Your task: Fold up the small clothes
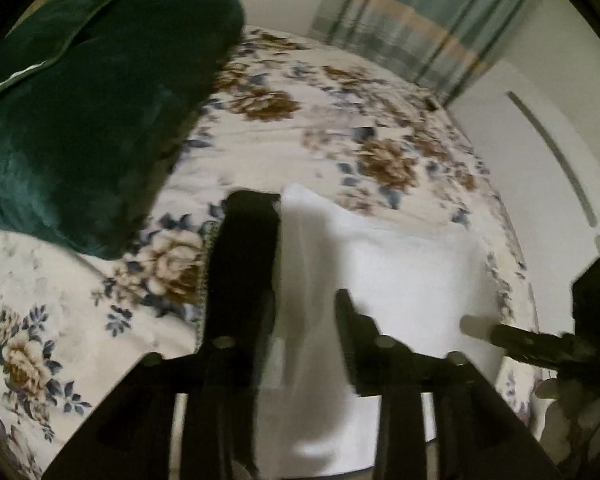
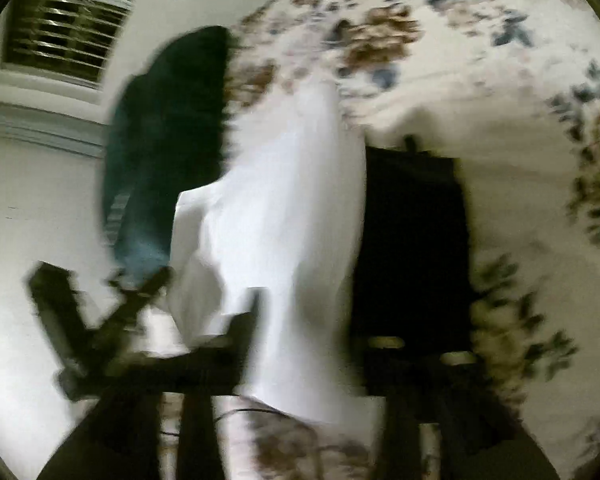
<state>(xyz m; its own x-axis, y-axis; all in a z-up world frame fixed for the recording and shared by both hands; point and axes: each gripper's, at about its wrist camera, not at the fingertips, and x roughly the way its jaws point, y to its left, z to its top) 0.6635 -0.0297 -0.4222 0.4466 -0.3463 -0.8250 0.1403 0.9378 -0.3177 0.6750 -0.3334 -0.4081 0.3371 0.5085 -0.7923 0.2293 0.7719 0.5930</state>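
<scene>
Cloth (image 1: pixel 412 268) hangs between my two grippers, white, above the floral bedspread (image 1: pixel 300 136). My left gripper (image 1: pixel 296 264) has an edge of it running up between its fingers; I judge it pinched, though blur hides the contact. My right gripper (image 2: pixel 300 280) likewise has cloth running through its fingers, apparently gripped. Its long axis runs gripper to gripper, so the next fold turns on bringing them together. A green pillow (image 1: pixel 92 120) lies left.
</scene>
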